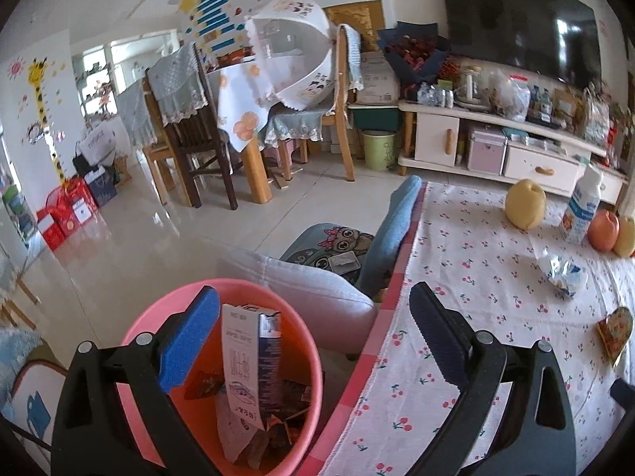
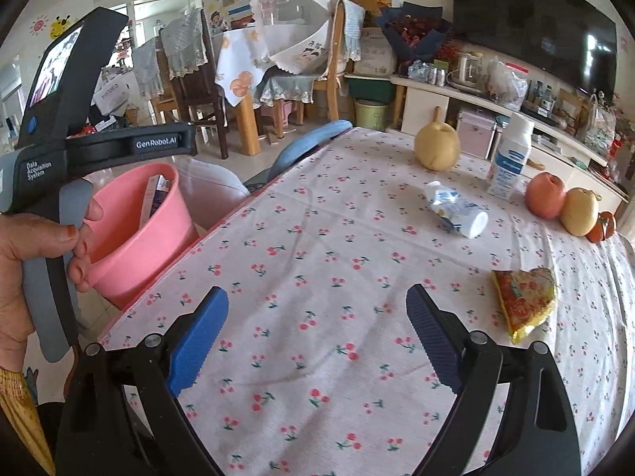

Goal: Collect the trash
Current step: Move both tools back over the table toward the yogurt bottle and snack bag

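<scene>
A pink bin stands beside the table's left edge and holds a carton and wrappers; it also shows in the right wrist view. My left gripper is open and empty, straddling the bin rim and the table edge. My right gripper is open and empty, low over the cherry-print tablecloth. A crushed white bottle lies mid-table, also in the left view. A red-and-gold snack wrapper lies right of my right gripper, also in the left view.
A yellow pear, an upright milk bottle, an apple and another pear stand at the table's far side. A grey cushion and blue chair sit behind the bin. The left device's handle is at left.
</scene>
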Demonstrator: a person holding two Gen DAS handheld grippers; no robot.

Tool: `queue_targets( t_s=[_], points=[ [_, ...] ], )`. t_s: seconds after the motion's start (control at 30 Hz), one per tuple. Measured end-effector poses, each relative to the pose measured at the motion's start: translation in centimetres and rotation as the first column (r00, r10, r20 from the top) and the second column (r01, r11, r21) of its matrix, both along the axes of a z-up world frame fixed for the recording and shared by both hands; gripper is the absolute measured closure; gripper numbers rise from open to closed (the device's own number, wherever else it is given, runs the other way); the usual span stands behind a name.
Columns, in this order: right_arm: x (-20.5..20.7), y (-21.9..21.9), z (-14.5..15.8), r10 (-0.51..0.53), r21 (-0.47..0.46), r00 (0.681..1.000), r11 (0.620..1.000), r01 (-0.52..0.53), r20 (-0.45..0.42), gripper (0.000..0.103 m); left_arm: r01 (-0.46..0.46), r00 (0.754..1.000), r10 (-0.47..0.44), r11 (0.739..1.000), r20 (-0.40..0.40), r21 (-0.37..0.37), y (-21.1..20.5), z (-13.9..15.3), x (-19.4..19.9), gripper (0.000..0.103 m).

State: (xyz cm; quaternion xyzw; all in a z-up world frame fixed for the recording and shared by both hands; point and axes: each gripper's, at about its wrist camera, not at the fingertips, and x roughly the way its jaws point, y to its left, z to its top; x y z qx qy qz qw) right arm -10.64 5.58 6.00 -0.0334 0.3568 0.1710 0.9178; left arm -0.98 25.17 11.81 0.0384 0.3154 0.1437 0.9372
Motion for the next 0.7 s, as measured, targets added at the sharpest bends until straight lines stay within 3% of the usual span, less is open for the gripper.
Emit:
queue_targets(
  t_s=[0.7],
  points=[
    [0.0, -8.5, -1.1, -0.143, 0.073, 0.989, 0.987, 0.145, -0.031, 0.009, 0.151, 0.989, -0.150, 0.979, -0.013, 0.140, -8.8, -1.1, 1.1, 0.006]
  ],
)
